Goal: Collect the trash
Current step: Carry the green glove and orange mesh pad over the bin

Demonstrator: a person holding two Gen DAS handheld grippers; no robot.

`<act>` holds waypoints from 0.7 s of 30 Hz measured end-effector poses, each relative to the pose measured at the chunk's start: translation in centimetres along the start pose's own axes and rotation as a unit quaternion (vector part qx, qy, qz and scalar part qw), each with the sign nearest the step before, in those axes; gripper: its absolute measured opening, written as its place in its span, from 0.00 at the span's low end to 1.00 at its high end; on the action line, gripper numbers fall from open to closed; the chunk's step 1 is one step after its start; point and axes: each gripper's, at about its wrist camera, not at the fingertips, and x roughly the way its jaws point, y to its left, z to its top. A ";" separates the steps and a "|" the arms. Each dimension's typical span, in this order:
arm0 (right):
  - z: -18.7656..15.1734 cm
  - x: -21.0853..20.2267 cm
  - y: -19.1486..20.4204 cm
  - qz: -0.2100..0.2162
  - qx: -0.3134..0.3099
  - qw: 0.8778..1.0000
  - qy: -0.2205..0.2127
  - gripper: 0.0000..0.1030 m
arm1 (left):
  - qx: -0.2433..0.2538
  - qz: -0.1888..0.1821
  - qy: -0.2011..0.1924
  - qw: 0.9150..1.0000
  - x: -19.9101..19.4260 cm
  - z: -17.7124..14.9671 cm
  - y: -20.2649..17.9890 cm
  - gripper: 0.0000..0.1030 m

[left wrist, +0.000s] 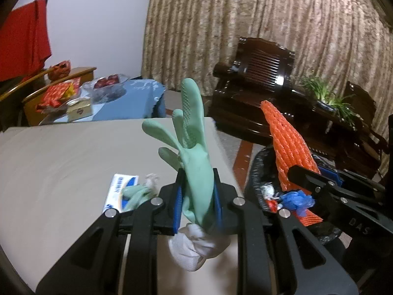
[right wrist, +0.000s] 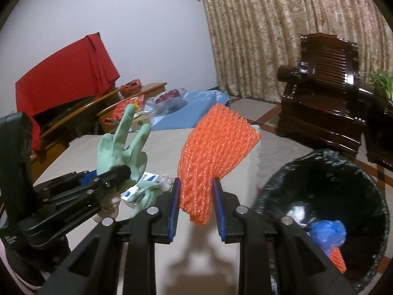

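My left gripper [left wrist: 197, 196] is shut on a mint green rubber glove [left wrist: 194, 132] with a white lining cuff, held upright above the beige table [left wrist: 61, 162]. It also shows in the right wrist view [right wrist: 122, 145]. My right gripper [right wrist: 196, 196] is shut on an orange foam fruit net [right wrist: 213, 152], seen in the left wrist view [left wrist: 289, 147] over the bin. The black-lined trash bin [right wrist: 363, 172] stands at the table's right, holding a blue wad [right wrist: 329, 233] and orange net. A second green glove [right wrist: 145, 193] lies on a blue-white packet [left wrist: 118, 186].
A dark wooden armchair [right wrist: 324, 81] stands behind the bin. A side table with a blue cloth [left wrist: 132, 98] and snack packets is at the back left. A red cloth [right wrist: 66, 73] hangs there. A curtain [left wrist: 245, 24] covers the back wall.
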 end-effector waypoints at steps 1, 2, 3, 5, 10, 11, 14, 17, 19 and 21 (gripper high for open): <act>0.0 -0.4 -0.5 -0.004 0.002 1.000 -0.003 0.25 | 0.004 -0.004 -0.002 1.000 0.0 0.1 -0.7 0.20; 0.1 -0.8 -1.0 -0.009 0.004 1.000 -0.007 0.25 | 0.009 -0.009 -0.003 1.000 0.1 0.2 -1.5 0.20; 0.1 -1.2 -1.5 -0.012 0.005 1.000 -0.010 0.25 | 0.013 -0.014 -0.004 1.000 0.1 0.3 -2.2 0.20; 0.2 -2.1 -2.6 -0.024 0.008 1.000 -0.016 0.25 | 0.020 -0.024 -0.005 1.000 0.2 0.5 -3.6 0.20; 0.4 -4.3 -5.6 -0.052 0.016 0.998 -0.031 0.25 | 0.039 -0.048 -0.010 0.998 0.5 0.9 -6.9 0.20; 0.4 -4.6 -6.2 -0.058 0.017 0.998 -0.033 0.25 | 0.044 -0.054 -0.011 0.998 0.7 1.0 -7.7 0.20; 0.3 -5.6 -8.1 -0.076 0.021 0.996 -0.038 0.25 | 0.057 -0.069 -0.015 0.996 1.1 1.2 -9.9 0.20; 0.3 -6.1 -9.6 -0.092 0.026 0.995 -0.040 0.25 | 0.067 -0.083 -0.016 0.994 1.7 1.3 -11.7 0.20; 0.2 -6.4 -10.6 -0.101 0.028 0.994 -0.040 0.25 | 0.074 -0.091 -0.016 0.993 2.2 1.3 -12.9 0.20; 0.0 -6.7 -11.6 -0.110 0.030 0.993 -0.038 0.25 | 0.080 -0.101 -0.015 0.992 2.8 1.2 -14.3 0.20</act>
